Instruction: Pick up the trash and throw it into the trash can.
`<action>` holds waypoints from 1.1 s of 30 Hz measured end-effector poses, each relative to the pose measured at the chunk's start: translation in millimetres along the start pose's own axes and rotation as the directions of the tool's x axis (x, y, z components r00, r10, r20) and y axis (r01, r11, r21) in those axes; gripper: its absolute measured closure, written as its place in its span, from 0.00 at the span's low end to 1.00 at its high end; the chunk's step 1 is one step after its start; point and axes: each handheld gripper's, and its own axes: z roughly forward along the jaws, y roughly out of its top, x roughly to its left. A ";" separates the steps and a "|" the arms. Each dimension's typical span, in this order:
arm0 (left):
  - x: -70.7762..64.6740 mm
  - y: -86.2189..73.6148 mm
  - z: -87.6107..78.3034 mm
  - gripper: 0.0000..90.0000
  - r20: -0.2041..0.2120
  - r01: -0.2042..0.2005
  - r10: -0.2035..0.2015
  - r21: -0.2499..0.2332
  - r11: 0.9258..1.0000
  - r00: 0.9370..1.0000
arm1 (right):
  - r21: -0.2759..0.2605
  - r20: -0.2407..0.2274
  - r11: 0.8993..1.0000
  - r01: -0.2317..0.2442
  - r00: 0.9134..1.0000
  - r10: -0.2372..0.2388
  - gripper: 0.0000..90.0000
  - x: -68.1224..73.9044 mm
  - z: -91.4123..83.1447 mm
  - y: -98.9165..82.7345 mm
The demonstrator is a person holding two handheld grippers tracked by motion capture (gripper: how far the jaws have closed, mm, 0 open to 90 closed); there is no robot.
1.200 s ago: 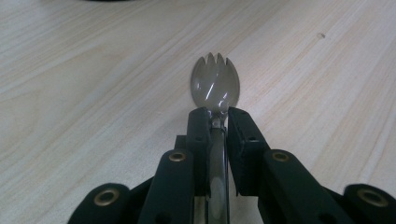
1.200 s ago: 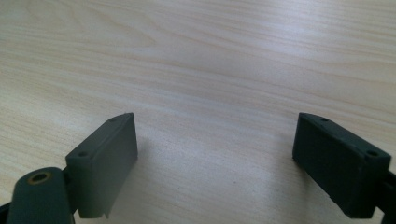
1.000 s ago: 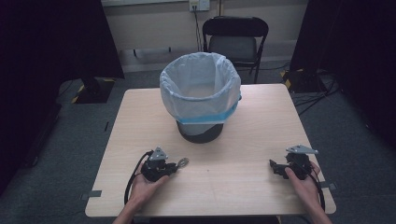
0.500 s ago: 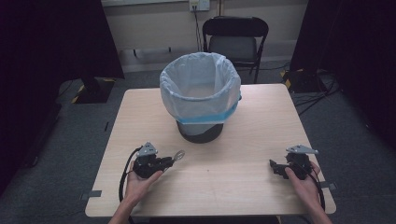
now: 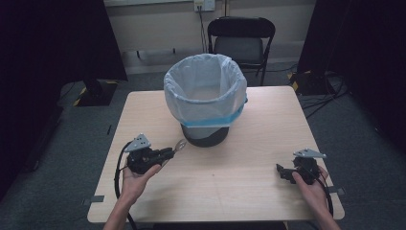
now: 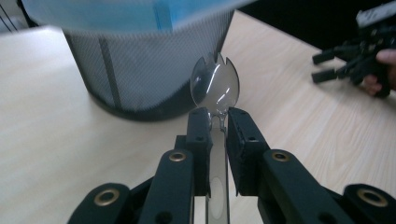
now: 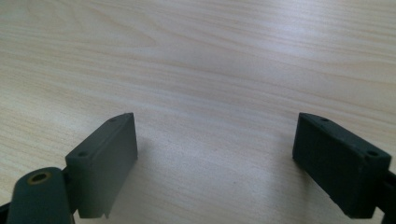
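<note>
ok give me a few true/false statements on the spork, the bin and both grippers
1. The left gripper is shut on the spork. True.
2. The spork is already in the bin. False: it is outside, held near the bin's base.
3. The right gripper holds a cup. False: its jaws are open over the bare table, with nothing between them.
4. The bin has a pale liner with a blue band. True.
5. The bin lies on its side. False: it stands upright on the table.
</note>
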 end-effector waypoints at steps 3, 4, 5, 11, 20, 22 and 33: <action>-0.8 11.4 -4.4 0.89 0.004 -0.009 0.009 -0.026 1.000 1.000 | 0.000 0.000 1.000 0.000 1.000 0.000 0.14 0.0 0.0 0.0; -0.8 15.1 -5.6 0.89 0.005 -0.018 0.018 -0.032 0.999 1.000 | 0.000 0.000 1.000 0.000 1.000 0.000 0.14 0.0 0.0 0.0; -1.4 19.8 -6.7 0.89 0.004 -0.027 0.027 -0.040 0.999 1.000 | 0.000 0.000 1.000 0.000 1.000 0.000 0.14 0.0 0.0 0.0; -4.7 42.0 -14.4 0.89 0.017 -0.057 0.058 -0.086 0.995 0.998 | 0.000 0.000 1.000 0.001 1.000 -0.001 0.14 0.0 0.0 0.0; -7.6 76.5 -27.7 0.89 0.035 -0.088 0.093 -0.131 0.988 0.995 | 0.000 0.000 1.000 0.000 1.000 0.000 0.14 0.0 0.0 0.0; -10.2 84.5 -30.0 0.89 0.032 -0.094 0.100 -0.151 0.984 0.994 | 0.000 0.000 1.000 0.000 1.000 0.000 0.14 0.0 0.0 0.0; -7.9 133.1 -31.0 0.89 0.041 -0.116 0.129 -0.226 0.967 0.991 | -0.001 0.001 1.000 0.001 1.000 -0.001 0.14 -0.1 0.2 0.0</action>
